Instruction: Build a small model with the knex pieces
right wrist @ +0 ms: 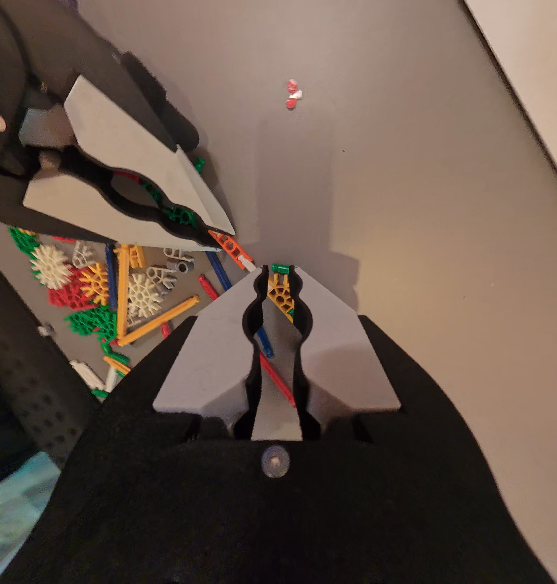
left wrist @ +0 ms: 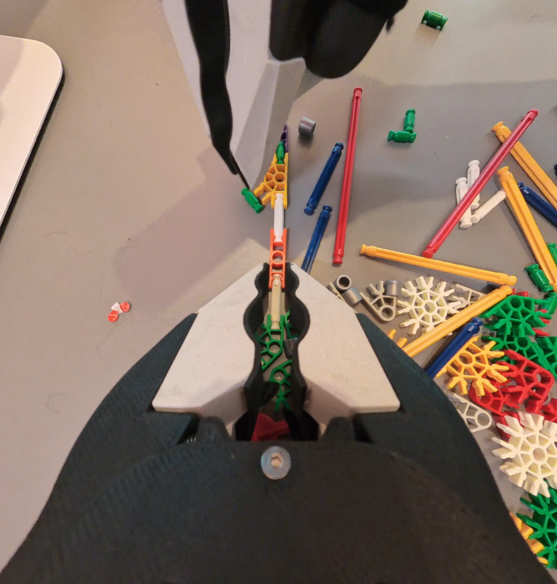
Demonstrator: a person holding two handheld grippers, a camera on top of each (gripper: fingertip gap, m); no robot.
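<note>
Left claw (left wrist: 278,268): my jaws are pressed together on the orange connector (left wrist: 278,256) of a small rod-and-connector chain.
Chain: beyond the orange piece, a white rod (left wrist: 279,212), then a yellow connector (left wrist: 274,180), held above the grey desk (left wrist: 119,196).
Right claw (right wrist: 278,268): my fingertips pinch a short green rod (right wrist: 282,268) at the yellow connector's edge.
Loose parts: rods and snowflake connectors (left wrist: 427,305) piled on the desk.
</note>
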